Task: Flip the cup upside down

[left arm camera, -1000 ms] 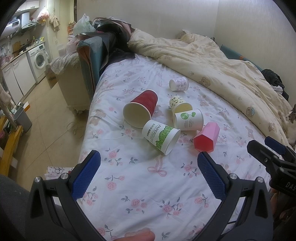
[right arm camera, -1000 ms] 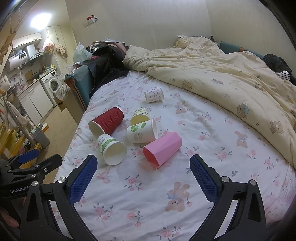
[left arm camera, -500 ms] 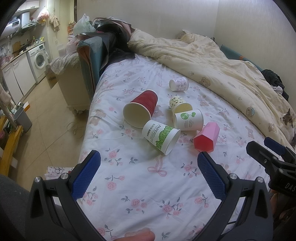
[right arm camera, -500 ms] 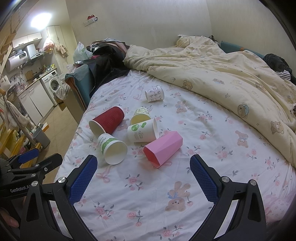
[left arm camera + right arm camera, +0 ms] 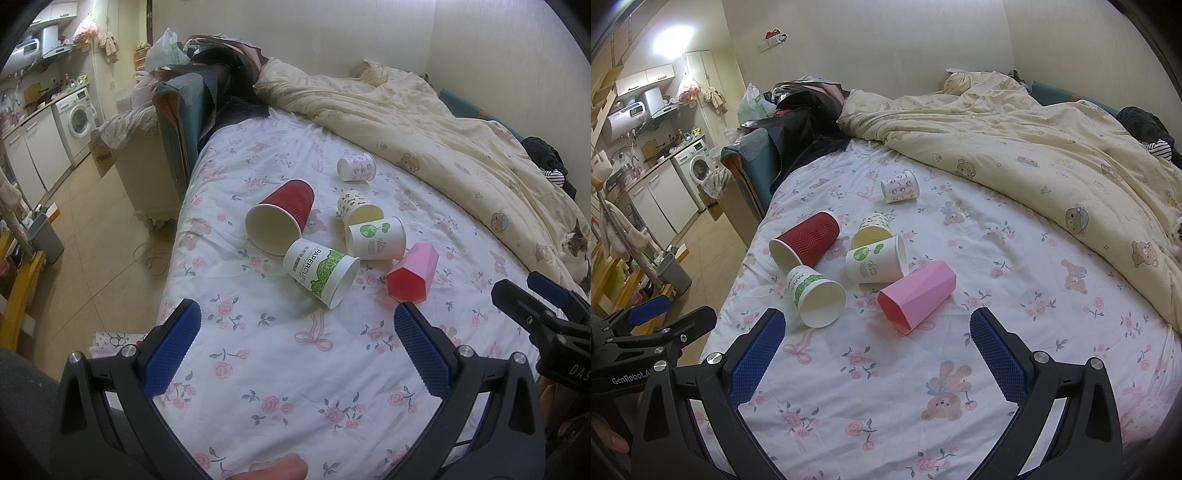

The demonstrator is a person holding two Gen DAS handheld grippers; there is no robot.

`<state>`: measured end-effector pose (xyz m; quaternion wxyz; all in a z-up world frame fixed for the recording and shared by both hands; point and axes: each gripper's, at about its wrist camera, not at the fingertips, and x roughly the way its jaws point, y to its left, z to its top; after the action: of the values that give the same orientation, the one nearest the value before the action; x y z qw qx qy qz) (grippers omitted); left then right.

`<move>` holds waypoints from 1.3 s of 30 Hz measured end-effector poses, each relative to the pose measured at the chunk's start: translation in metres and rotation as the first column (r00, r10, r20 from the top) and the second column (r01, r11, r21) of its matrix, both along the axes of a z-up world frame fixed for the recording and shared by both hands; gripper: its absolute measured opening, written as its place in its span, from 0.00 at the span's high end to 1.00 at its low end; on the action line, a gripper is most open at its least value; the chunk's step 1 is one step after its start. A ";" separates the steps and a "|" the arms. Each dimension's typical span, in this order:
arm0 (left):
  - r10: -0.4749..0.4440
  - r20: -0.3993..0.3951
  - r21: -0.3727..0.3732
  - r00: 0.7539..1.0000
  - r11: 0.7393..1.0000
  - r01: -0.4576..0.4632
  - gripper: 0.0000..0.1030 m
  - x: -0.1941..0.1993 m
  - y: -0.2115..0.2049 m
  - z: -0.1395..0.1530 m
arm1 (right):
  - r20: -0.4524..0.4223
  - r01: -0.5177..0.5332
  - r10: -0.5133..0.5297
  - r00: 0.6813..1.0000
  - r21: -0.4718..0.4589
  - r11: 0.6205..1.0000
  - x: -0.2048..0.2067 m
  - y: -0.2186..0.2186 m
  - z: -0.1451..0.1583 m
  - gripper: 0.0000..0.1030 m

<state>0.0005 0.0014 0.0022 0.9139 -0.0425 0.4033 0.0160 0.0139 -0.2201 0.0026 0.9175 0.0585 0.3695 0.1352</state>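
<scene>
left gripper [image 5: 297, 349] fingers wide, empty | right gripper [image 5: 877, 350] same — pink cup [image 5: 916, 295] lying sideways

A bed [image 5: 1015, 295] in a floral sheet is being occupied by six tipped cups: around the white leaf-print cup [image 5: 875, 260], a red ribbed cup [image 5: 809, 243], a "PAPERCUPS" cup [image 5: 816, 297], a pink faceted cup [image 5: 916, 293], a yellow-mouthed cup [image 5: 872, 230], a small patterned cup [image 5: 900, 186] farther off, and a cream duvet [image 5: 1034, 147] beyond.
</scene>
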 end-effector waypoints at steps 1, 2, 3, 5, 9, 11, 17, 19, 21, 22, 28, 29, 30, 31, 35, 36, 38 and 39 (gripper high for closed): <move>0.001 0.000 0.001 1.000 1.000 -0.001 0.00 0.000 0.000 0.000 | -0.002 0.000 0.000 1.000 -0.001 1.000 0.000 0.000 0.000 0.01; 0.001 0.001 0.001 1.000 1.000 -0.001 0.00 0.000 0.000 0.000 | -0.002 0.001 -0.001 1.000 -0.001 1.000 0.000 0.000 0.001 0.01; 0.002 0.002 0.001 1.000 1.000 -0.002 0.00 0.000 0.000 0.001 | -0.003 0.000 0.000 1.000 0.001 1.000 0.000 0.000 0.001 0.01; 0.000 0.002 0.004 1.000 1.000 0.000 0.00 0.000 -0.001 0.002 | -0.004 0.000 0.000 1.000 0.000 1.000 0.000 0.000 0.000 0.01; -0.015 -0.033 -0.004 0.999 1.000 0.015 0.00 0.004 -0.001 0.003 | -0.015 0.000 0.000 1.000 0.001 1.000 0.002 -0.001 0.000 0.01; -0.001 -0.058 0.009 0.998 1.000 0.002 0.00 0.012 0.002 0.006 | -0.028 -0.010 0.010 1.000 0.011 1.000 -0.001 0.002 0.002 0.01; 0.060 -0.106 0.025 0.993 0.998 -0.057 0.00 0.047 0.024 0.016 | -0.052 -0.033 0.033 0.998 -0.001 0.999 0.020 0.013 0.008 0.01; 0.066 -0.131 0.051 0.989 0.997 -0.060 0.00 0.064 0.029 0.016 | -0.058 -0.037 0.037 0.998 0.000 0.999 0.031 0.016 0.010 0.01; 0.055 -0.168 0.049 0.984 0.998 -0.048 0.00 0.079 0.029 0.012 | -0.065 -0.041 0.040 0.997 -0.007 0.999 0.041 0.020 0.009 0.01; 0.044 -0.193 0.049 0.980 0.998 -0.035 0.00 0.088 0.029 0.009 | -0.072 -0.042 0.041 0.997 -0.006 0.999 0.050 0.020 0.009 0.01; 0.010 -0.272 0.050 0.962 0.999 0.004 0.00 0.129 0.025 -0.003 | -0.138 -0.048 0.051 0.989 0.024 0.999 0.091 0.021 -0.002 0.01; 0.003 -0.290 0.057 0.957 0.998 0.014 0.00 0.139 0.024 -0.006 | -0.141 -0.046 0.049 0.989 0.024 0.999 0.097 0.021 -0.005 0.01; 0.000 -0.302 0.056 0.953 0.998 0.018 0.00 0.146 0.024 -0.009 | -0.146 -0.048 0.050 0.988 0.019 0.999 0.104 0.021 -0.008 0.01; -0.004 -0.318 0.044 0.948 0.999 0.020 0.00 0.157 0.025 -0.012 | -0.160 -0.055 0.057 0.985 0.017 0.998 0.111 0.022 -0.012 0.01; -0.024 -0.403 0.038 0.915 0.998 0.043 0.00 0.193 0.022 -0.029 | -0.195 -0.057 0.061 0.979 0.026 0.998 0.135 0.021 -0.022 0.01; -0.027 -0.420 0.035 0.907 0.998 0.046 0.00 0.202 0.021 -0.034 | -0.202 -0.056 0.061 0.977 0.027 0.998 0.142 0.021 -0.025 0.01; -0.023 -0.435 0.031 0.900 0.999 0.040 0.00 0.214 0.021 -0.041 | -0.215 -0.053 0.057 0.975 0.024 0.998 0.154 0.022 -0.031 0.01; -0.017 -0.439 0.032 0.898 0.999 0.035 0.00 0.218 0.021 -0.044 | -0.219 -0.051 0.055 0.974 0.020 0.998 0.160 0.022 -0.033 0.01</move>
<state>0.2188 0.0223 -0.0419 0.8006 -0.0145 0.5987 0.0209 0.1738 -0.1977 -0.0308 0.8667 0.0696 0.4691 0.1549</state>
